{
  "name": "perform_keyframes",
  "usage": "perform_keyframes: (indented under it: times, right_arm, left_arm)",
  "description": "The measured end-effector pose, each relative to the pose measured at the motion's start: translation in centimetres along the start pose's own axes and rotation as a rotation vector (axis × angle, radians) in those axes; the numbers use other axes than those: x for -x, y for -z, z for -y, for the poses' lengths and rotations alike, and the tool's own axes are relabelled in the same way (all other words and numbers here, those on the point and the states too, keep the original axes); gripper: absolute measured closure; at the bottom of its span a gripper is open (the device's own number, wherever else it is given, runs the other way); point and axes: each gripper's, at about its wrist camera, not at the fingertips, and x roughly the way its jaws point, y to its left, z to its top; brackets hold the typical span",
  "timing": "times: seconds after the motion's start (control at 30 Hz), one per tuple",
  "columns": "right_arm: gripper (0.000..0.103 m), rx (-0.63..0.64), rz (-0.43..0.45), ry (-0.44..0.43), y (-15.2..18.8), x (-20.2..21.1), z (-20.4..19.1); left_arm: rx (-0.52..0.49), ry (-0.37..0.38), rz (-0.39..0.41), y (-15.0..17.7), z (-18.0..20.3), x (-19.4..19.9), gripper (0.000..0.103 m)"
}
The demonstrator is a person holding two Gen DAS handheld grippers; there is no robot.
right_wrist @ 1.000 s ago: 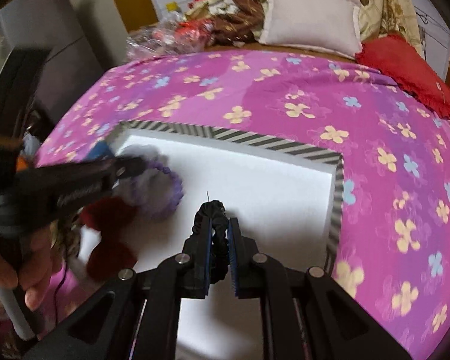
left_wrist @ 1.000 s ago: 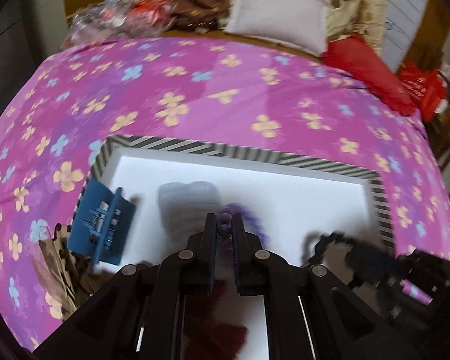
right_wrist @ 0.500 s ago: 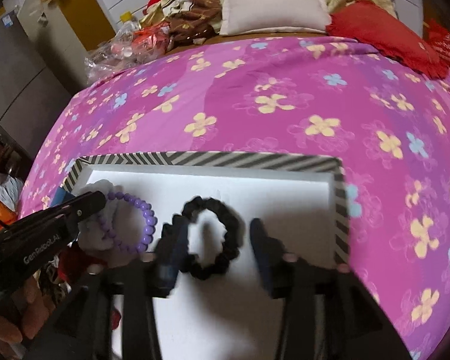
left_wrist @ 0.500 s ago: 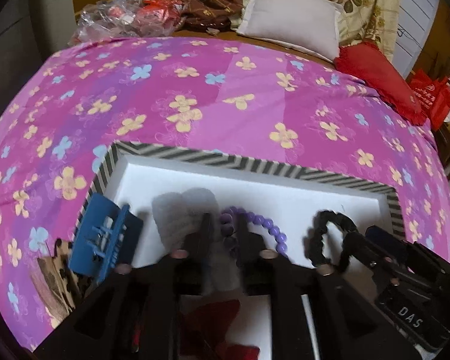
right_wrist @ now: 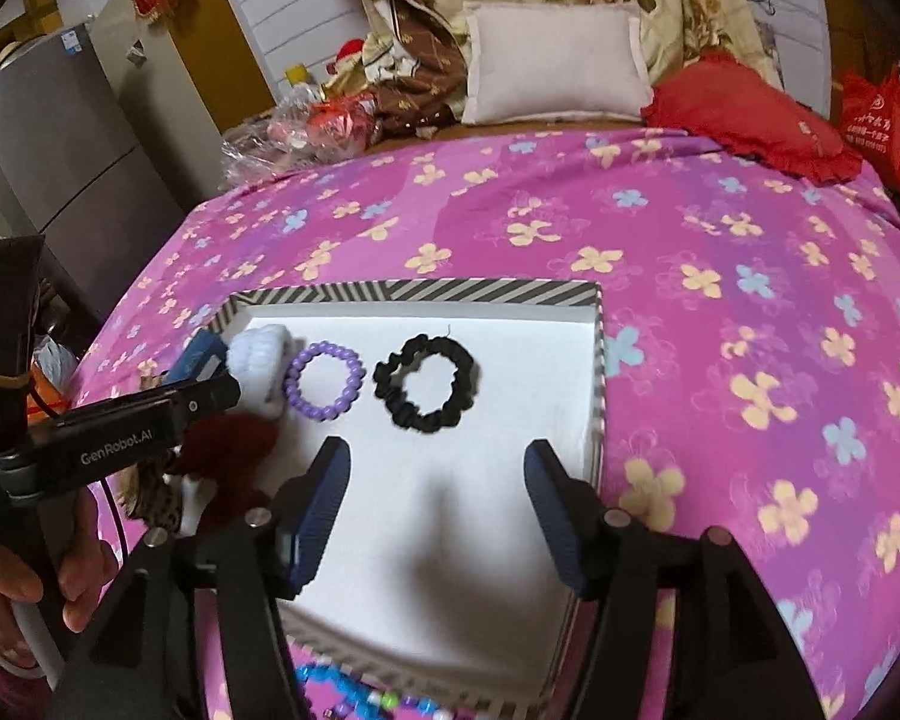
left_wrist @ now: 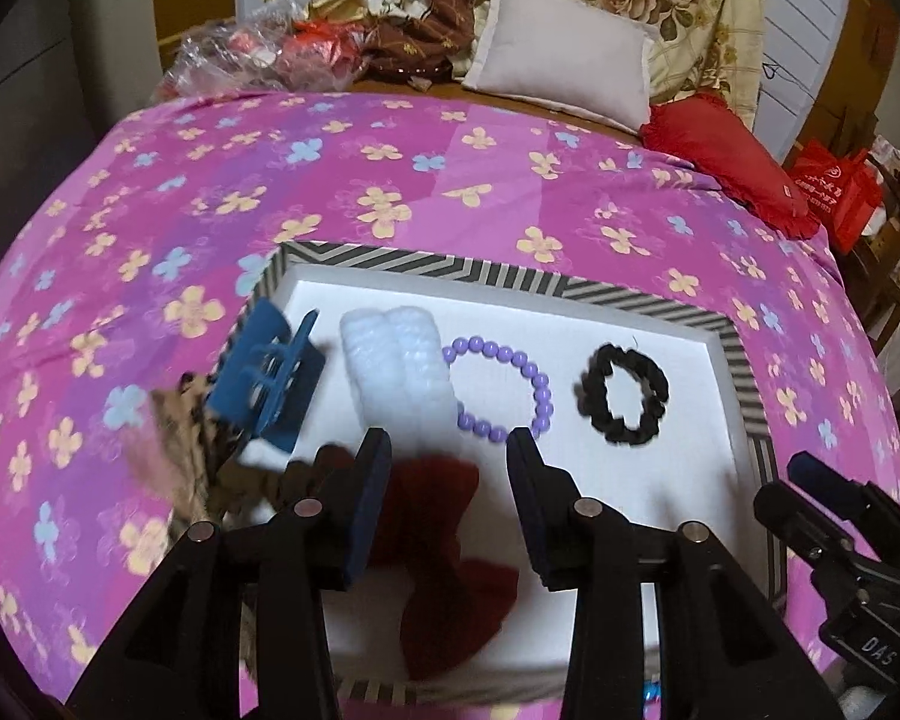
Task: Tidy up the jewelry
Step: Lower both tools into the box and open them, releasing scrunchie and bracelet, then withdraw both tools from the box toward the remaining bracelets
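Both claws just opened, empty: left claw (left_wrist: 447, 444) by purple bead bracelet (left_wrist: 501, 390), right claw (right_wrist: 435, 462) near black scrunchie (right_wrist: 426, 381), both in tray (right_wrist: 414, 291).

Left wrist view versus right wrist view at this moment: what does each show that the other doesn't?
Left only: the blue hair claw in full, and the whole dark red bow.
Right only: bright beads on the bedspread below the tray, and a hand.
Both: purple bead bracelet, black scrunchie, white scrunchie; each view's tongs stand open and empty.
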Motion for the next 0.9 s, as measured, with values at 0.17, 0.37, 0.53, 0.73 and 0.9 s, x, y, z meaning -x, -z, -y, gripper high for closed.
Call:
perform_keyframes:
  times: [0.17,0.37,0.53,0.73,0.9]
  right_arm:
    - [0.038,0.011,0.018,0.016,1.7,1.8,-1.2]
    - [0.038,0.036,0.046,0.024,4.1,4.0,-2.7]
    - [0.035,0.014,0.051,0.007,6.2,5.8,-3.0]
    - [0.033,0.027,0.030,0.018,8.5,7.2,-3.0]
    - [0.033,0.047,0.042,0.019,10.3,8.8,-3.3]
  left_arm:
    - [-0.031,-0.015,0.044,1.8,0.4,2.1,0.065]
    - [-0.057,-0.037,0.096,4.0,0.6,4.5,0.065]
    - [-0.063,-0.044,0.115,6.1,0.3,6.1,0.065]
    - [-0.073,-0.047,0.121,8.6,0.4,7.6,0.065]
    - [-0.085,-0.048,0.131,10.5,0.5,8.6,0.065]
